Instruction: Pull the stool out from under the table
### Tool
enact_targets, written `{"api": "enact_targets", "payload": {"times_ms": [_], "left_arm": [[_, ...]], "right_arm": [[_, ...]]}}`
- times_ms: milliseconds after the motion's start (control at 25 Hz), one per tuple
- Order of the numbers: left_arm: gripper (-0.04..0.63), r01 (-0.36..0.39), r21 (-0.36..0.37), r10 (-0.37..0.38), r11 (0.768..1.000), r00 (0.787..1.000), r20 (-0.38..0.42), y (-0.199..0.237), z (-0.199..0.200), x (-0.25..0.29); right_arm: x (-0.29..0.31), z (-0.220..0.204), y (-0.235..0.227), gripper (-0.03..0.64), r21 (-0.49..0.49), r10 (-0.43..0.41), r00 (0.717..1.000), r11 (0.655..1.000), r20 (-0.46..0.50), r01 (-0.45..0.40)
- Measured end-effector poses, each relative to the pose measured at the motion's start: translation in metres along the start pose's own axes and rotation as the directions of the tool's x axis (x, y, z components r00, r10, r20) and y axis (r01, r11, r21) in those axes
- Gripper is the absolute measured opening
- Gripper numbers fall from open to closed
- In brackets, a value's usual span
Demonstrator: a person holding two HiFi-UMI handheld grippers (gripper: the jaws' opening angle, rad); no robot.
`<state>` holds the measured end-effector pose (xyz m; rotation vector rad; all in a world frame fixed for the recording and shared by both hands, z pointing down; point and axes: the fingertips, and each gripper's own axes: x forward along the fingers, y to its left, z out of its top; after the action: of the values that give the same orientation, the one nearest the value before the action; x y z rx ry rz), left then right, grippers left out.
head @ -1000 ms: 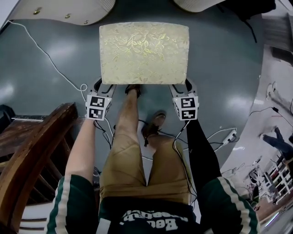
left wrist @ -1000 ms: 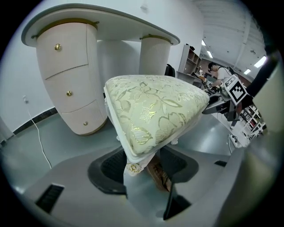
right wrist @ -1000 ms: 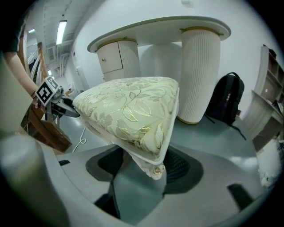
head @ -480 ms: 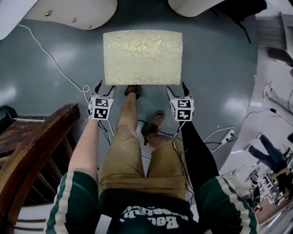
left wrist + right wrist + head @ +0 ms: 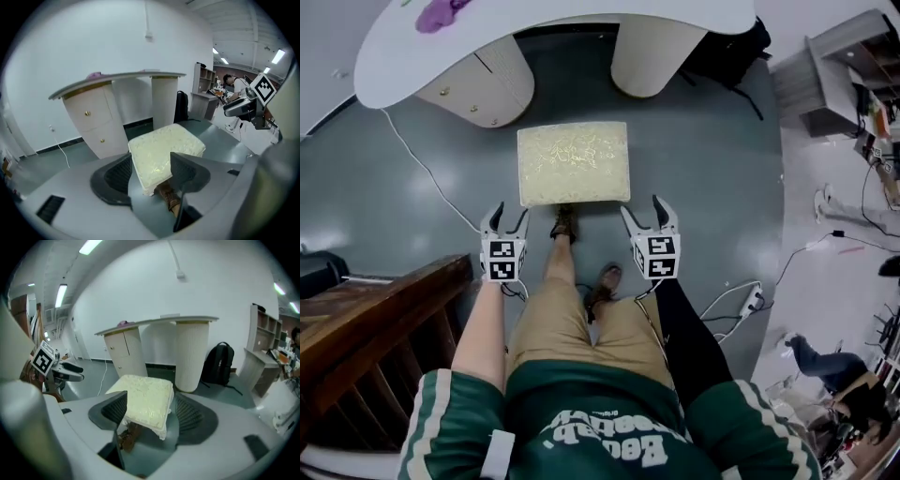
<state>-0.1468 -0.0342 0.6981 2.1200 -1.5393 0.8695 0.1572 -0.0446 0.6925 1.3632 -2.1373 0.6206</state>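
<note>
The stool [image 5: 574, 162], with a cream flowered cushion, stands on the grey floor just in front of the white table [image 5: 553, 19] and its two pedestals. My left gripper [image 5: 507, 217] hangs open, near the stool's front left corner and apart from it. My right gripper [image 5: 644, 211] is open near the front right corner; its jaws have just opened wider, then eased in a little, with nothing between them. The left gripper view shows the stool [image 5: 164, 150] beyond the empty left gripper [image 5: 152, 180]. In the right gripper view the stool [image 5: 145, 399] sits beyond the empty right gripper [image 5: 152, 420].
A person's sandalled feet [image 5: 565, 223] stand right in front of the stool. Dark wooden furniture [image 5: 375, 319] fills the lower left. A white cable [image 5: 422, 169] and a power strip [image 5: 750, 300] lie on the floor. A black backpack [image 5: 727, 47] leans by the right pedestal.
Both grippers have come off the stool's front corners and risen, toward the person. The head view has lifted too, so the stool looks smaller and the table has come into view.
</note>
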Motion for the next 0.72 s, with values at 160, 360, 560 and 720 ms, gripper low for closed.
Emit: {"api": "enact_targets", "payload": {"times_ms": [160, 360, 560, 720], "left_arm": [[0.273, -0.015, 0.052, 0.007, 0.999, 0.99, 0.137, -0.016, 0.09, -0.058], [0.273, -0.033, 0.088, 0.009, 0.996, 0.965, 0.262, -0.025, 0.168, -0.125], [0.273, -0.061, 0.131, 0.007, 0.99, 0.923, 0.384, -0.016, 0.241, -0.178], [0.273, -0.063, 0.155, -0.018, 0.986, 0.88, 0.475, -0.004, 0.294, -0.203]], "right_arm": [[-0.06, 0.087, 0.005, 0.325, -0.043, 0.015, 0.989, 0.999, 0.149, -0.009], [-0.125, 0.168, 0.011, 0.322, -0.111, 0.024, 0.96, 0.994, 0.279, 0.007], [-0.171, 0.237, 0.025, 0.322, -0.159, 0.025, 0.928, 0.987, 0.371, 0.037], [-0.187, 0.281, 0.04, 0.322, -0.176, 0.031, 0.903, 0.983, 0.429, 0.05]]}}
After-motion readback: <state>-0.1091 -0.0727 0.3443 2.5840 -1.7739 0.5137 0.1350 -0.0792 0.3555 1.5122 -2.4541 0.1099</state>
